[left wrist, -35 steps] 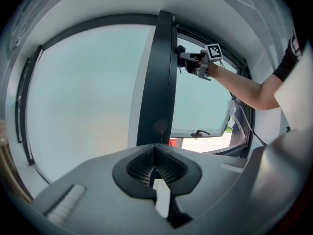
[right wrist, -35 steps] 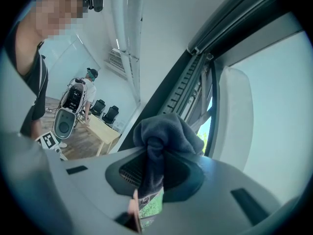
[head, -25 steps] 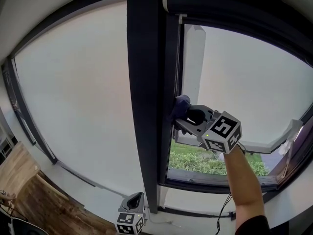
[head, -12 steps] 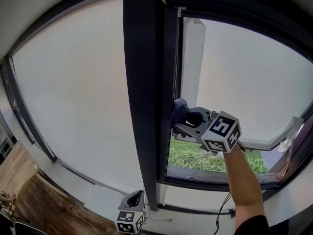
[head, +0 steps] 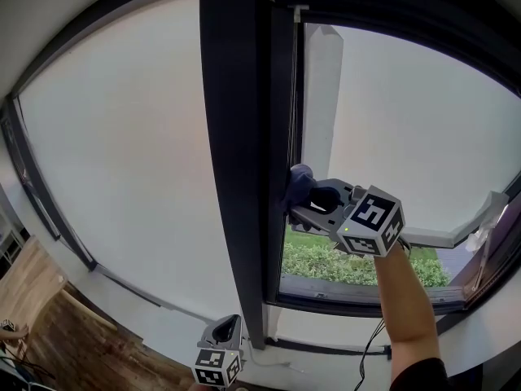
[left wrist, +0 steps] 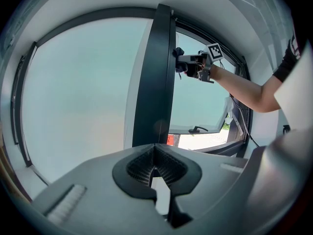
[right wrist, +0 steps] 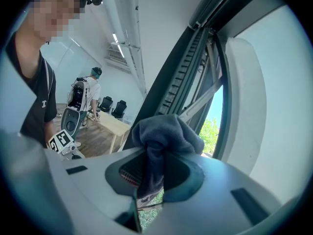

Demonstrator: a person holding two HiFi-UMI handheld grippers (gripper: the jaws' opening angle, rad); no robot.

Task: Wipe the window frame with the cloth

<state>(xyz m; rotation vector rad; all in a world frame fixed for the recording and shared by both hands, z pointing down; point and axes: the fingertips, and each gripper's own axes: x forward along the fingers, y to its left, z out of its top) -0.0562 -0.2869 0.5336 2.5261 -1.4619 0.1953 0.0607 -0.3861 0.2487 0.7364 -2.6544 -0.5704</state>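
A dark vertical window frame (head: 236, 137) divides the panes; it also shows as the window frame (left wrist: 155, 72) and the window frame (right wrist: 181, 77). My right gripper (head: 303, 200) is shut on a bunched blue-grey cloth (head: 299, 182), which presses against the frame's right inner edge at mid height. In the right gripper view the cloth (right wrist: 164, 131) bulges out between the jaws of the right gripper (right wrist: 151, 158). My left gripper (head: 221, 355) hangs low by the frame's foot, shut and holding nothing. Seen from the left gripper (left wrist: 154, 151), the right gripper (left wrist: 190, 65) is up on the frame.
A frosted pane (head: 122, 161) fills the left. On the right, a sash (head: 456, 239) with a handle (left wrist: 198, 129) stands open over grass (head: 342, 263). A cable (head: 373, 344) hangs below my arm. Wooden floor (head: 49, 332) lies lower left. Another person (right wrist: 92, 89) stands by a table (right wrist: 115, 124).
The right gripper, with the cloth, has slid slightly down along the frame's inner edge. The left gripper has stayed low.
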